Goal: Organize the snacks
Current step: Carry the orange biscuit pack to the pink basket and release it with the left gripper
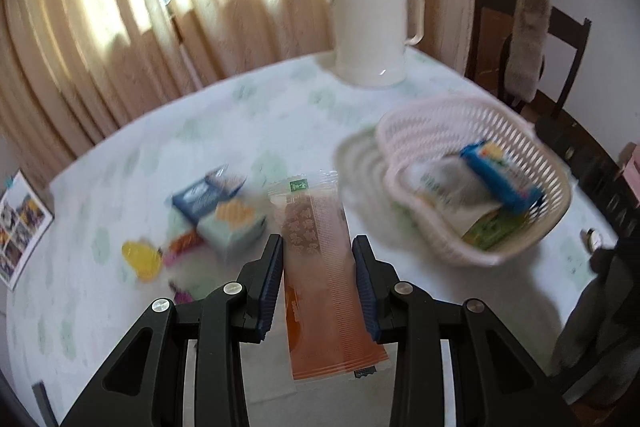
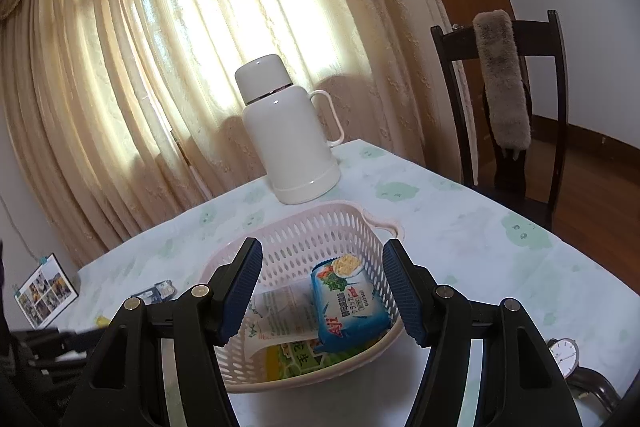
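My left gripper (image 1: 316, 247) is shut on a long orange snack packet (image 1: 320, 267), held above the table. To its left lie a blue snack box (image 1: 204, 197), a pale green packet (image 1: 234, 229), a yellow candy (image 1: 142, 259) and small wrapped sweets (image 1: 182, 245). The pink slotted basket (image 1: 436, 123) stands to the right and holds a blue Aji packet (image 1: 500, 175) and white and green packets. My right gripper (image 2: 320, 283) is open and empty, just above the basket (image 2: 304, 231), over the Aji packet (image 2: 348, 299).
A white thermos jug (image 2: 288, 147) stands at the table's far side before the curtains. A dark wooden chair (image 2: 516, 115) with a grey furry cover is at the right. A wristwatch (image 2: 564, 355) lies near the right edge. A photo calendar (image 2: 44, 291) stands at the left.
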Demonstrator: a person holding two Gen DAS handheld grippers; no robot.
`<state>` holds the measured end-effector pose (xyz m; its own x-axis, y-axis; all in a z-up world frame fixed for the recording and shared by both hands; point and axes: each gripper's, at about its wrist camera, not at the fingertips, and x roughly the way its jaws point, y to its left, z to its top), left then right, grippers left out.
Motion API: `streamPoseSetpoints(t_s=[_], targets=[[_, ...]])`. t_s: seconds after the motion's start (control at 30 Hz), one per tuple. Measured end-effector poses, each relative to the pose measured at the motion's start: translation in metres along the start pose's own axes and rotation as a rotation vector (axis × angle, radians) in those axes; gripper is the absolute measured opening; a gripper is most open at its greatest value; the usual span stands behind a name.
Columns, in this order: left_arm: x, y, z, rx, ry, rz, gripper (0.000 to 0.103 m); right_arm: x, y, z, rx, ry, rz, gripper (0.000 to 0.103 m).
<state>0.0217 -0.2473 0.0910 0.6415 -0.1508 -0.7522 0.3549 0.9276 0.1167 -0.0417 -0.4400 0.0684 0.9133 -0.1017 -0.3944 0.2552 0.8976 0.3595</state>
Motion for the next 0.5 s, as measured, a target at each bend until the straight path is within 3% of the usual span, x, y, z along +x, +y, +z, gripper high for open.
streamPoseSetpoints(t_s=[0.5], targets=[[0.015, -0.07, 0.041, 0.116, -0.061, -0.07, 0.032, -0.005, -0.023, 0.006, 0.101, -0.031, -0.054, 0.064]])
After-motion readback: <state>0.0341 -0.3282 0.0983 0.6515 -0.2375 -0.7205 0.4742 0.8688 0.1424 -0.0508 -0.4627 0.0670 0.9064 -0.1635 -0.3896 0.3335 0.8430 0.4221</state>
